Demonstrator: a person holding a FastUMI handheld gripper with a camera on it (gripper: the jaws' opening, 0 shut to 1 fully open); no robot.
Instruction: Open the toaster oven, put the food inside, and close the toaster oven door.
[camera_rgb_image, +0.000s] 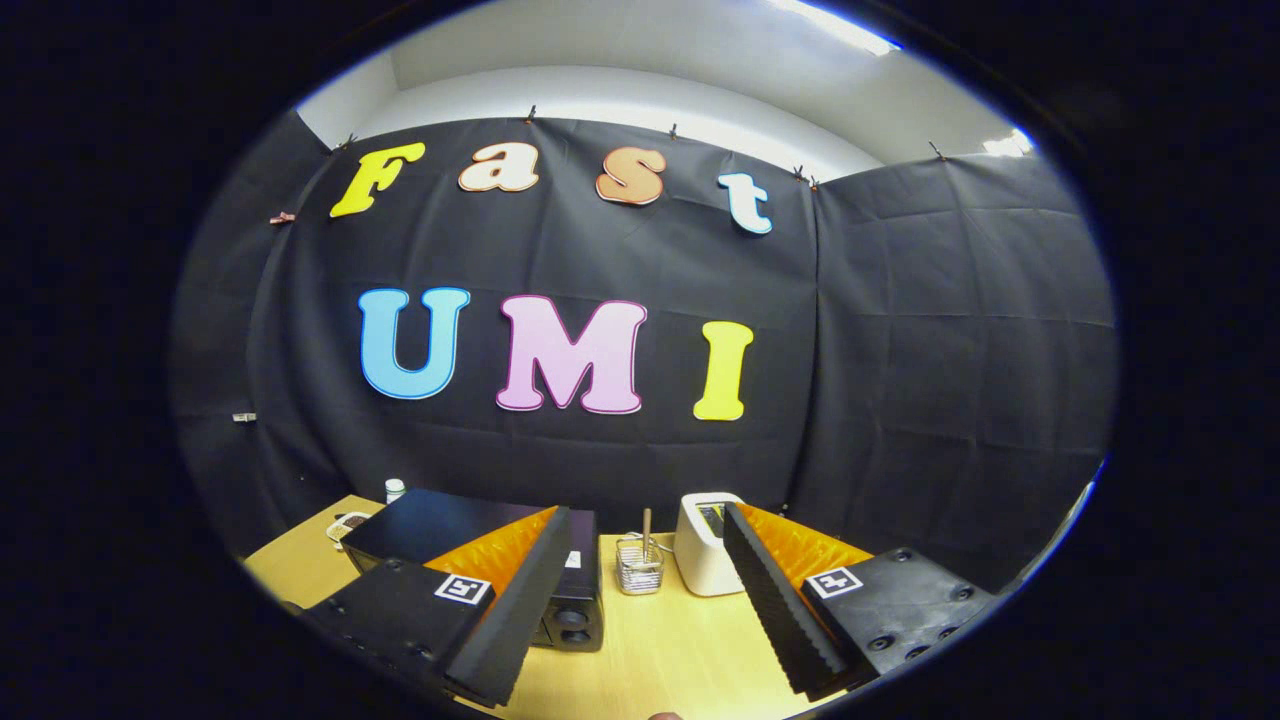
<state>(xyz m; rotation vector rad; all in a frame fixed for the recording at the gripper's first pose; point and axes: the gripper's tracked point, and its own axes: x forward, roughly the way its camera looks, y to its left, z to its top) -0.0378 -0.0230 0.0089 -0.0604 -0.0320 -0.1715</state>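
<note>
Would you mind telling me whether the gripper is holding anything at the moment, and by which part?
Nothing is held. The gripper has its jaws open, with only bare wooden table between them.

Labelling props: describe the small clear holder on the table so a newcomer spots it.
On the wooden table, just beyond the open gripper, stand a black toaster oven and a white toaster. Between them sits the clear holder: see-through, with one wooden stick upright inside.

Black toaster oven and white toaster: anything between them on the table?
Gripper view: a clear container holding a wooden stick stands between black toaster oven and white toaster, beyond the open gripper.
</note>
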